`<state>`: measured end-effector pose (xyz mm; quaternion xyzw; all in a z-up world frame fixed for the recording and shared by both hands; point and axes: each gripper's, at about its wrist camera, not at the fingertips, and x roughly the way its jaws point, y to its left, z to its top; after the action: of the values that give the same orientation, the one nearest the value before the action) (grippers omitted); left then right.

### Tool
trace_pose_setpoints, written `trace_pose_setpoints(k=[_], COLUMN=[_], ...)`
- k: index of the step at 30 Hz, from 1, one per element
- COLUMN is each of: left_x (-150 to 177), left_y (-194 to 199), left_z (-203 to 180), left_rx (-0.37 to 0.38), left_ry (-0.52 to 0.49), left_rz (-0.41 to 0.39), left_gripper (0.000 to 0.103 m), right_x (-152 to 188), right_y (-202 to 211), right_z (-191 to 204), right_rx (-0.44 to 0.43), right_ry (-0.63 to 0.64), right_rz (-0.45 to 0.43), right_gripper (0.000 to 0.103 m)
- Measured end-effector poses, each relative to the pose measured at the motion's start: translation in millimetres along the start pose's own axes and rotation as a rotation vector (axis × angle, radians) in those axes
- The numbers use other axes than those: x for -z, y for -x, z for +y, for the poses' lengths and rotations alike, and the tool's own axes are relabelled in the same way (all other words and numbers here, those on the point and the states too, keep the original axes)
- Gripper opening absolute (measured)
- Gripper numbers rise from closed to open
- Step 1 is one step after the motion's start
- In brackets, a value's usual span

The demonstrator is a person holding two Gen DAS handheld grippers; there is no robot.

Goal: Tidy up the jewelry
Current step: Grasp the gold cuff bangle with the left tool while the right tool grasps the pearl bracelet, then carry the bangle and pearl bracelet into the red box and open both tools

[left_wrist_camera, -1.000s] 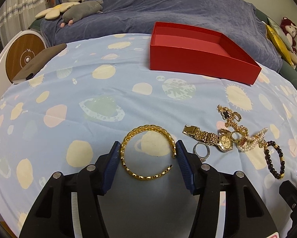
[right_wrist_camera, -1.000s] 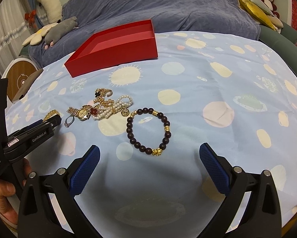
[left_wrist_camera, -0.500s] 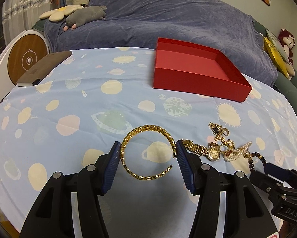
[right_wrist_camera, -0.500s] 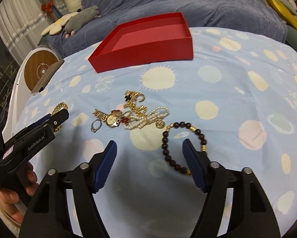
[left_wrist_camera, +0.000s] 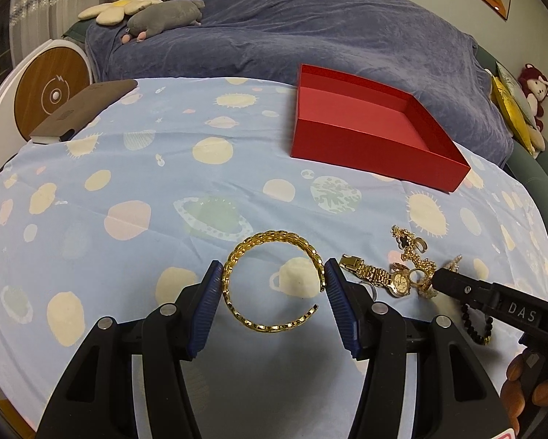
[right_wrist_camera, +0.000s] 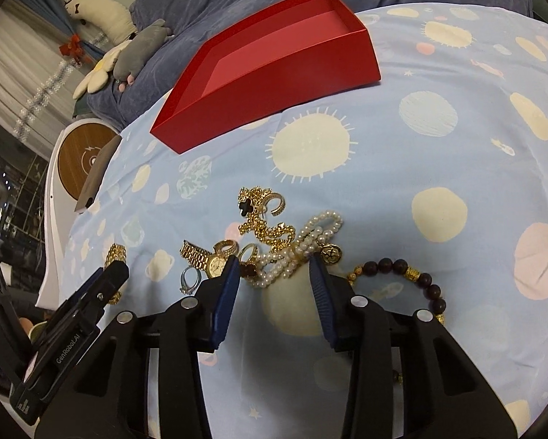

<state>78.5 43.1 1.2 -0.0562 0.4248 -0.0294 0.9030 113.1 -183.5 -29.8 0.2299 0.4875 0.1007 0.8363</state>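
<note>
Only the left wrist view shows the open gold chain-link bangle [left_wrist_camera: 274, 285] whole, gripped in the left claw [left_wrist_camera: 274, 292] above the planet-print sheet [left_wrist_camera: 127, 183]. The right view shows the right claw [right_wrist_camera: 274, 285] parted around a white pearl strand [right_wrist_camera: 296, 252] in the jewelry heap near the sheet's front edge.

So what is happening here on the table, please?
A person is sorting jewelry with two hand-held grippers. The left gripper is shut on the gold cuff bracelet, its pads touching both sides. The right gripper is open and sits at the jewelry pile, its fingers around the pearl strand. The dark bead bracelet lies beside it. The red box at the back looks empty.
</note>
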Motion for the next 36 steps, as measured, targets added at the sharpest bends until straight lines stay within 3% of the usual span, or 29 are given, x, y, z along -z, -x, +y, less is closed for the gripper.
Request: trace_pose_setpoints(k=[5,8,10,16,22,36], left_x=[2.3,3.9,4.1,1.9,2.0,-6.0], left_y=[1.2,0.0,-0.7,3.1,8.1,22.5], left_z=[-3.6,-4.9,-4.6,-2.1,-4.7,-27.8], left_rx=[0.009,0.012,0.013,0.020,0.026,0.056], left_ry=[-0.011,-0.015,-0.013,-0.002,-0.010,-0.054], left_rz=[-0.001,0.007,0.011,0.002,-0.012,-0.060], left_gripper=[0.054,0.054,0.054,0.054,0.054,0.054], right_x=[-8.7,-8.1,-7.8,-5.3,-0.4,1.3], right_y=[-5.6,-10.0,-10.9,15.9,55.0,80.3], right_z=[3.5,10.0,10.0,13.2,16.9,19.3], right_rx=[0.076,0.140,0.158,0.103,-0.055,0.015], right_ry=[0.026,0.087,0.111,0.142,0.143,0.179], right_rz=[-0.034,-0.059,-0.059,-0.104,-0.156,-0.222], right_gripper=[0.036,0.028,0.014,0.013,0.013,0.013])
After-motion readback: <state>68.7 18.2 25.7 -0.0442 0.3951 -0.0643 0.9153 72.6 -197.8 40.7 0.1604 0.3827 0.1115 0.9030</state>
